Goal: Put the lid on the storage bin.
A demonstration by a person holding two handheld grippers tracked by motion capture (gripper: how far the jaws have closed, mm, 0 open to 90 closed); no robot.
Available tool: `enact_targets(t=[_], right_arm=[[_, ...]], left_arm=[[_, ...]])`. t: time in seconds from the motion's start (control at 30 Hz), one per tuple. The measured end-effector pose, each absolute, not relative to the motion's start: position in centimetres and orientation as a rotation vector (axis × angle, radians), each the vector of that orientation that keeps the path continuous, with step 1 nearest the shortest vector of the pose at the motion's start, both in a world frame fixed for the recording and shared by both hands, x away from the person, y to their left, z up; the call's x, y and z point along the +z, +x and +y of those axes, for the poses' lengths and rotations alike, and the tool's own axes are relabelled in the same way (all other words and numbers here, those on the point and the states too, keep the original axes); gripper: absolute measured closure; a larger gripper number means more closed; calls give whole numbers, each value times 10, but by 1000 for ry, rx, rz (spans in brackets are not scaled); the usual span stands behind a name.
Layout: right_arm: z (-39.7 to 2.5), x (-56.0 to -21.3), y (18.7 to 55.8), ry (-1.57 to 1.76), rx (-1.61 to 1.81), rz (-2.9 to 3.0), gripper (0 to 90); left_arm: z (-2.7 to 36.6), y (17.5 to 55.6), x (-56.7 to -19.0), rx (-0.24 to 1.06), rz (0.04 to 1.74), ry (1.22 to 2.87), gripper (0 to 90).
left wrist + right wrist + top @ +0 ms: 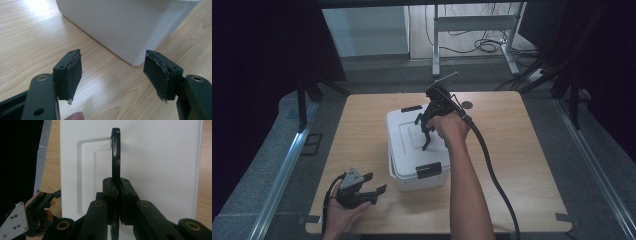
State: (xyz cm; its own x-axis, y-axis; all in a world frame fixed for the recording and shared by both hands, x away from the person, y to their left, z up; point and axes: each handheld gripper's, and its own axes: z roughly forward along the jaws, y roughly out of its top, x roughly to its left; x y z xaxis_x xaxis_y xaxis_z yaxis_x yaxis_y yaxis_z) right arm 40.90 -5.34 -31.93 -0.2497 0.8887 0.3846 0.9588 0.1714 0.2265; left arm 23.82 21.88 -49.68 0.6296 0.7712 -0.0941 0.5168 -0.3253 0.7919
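A white lidded box [404,150] stands in the middle of the wooden table [522,150]. Its thin black handle [115,152] is raised on edge above the recessed lid [155,170]. My right gripper [118,190] is shut on the lower part of that handle, and in the high view it [427,131] points down onto the lid. My left gripper [378,182] lies low near the table's front left, open and holding nothing. Its pads [72,75] face the box's near corner [135,60] a short way off.
Black latches sit at the box's front [428,170] and back [411,108] edges. The right gripper's cable [497,180] trails across the table's right half. A small dark disc [467,105] lies behind the box. Desk legs and cables [482,45] stand on the floor beyond.
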Motion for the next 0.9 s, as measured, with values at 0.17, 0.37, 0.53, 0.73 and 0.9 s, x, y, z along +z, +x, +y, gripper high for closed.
enact_targets(t=[0.17,0.37,0.53,0.73,0.9], right_arm=[[-50,-320,410,-1829,-638,-2260,857],[-48,-323,412,-1841,-657,-2238,858],[-45,-330,412,-1850,-638,-2228,858],[-48,-337,414,-1861,-669,-2178,858],[-51,-343,416,-1857,-673,-2165,858]], left_arm=[[219,238,-496,382,1009,2004,311],[219,239,-497,382,1008,2008,311],[219,238,-497,384,1005,2008,311],[219,239,-497,384,1004,2011,311],[219,239,-497,382,1004,2014,311]])
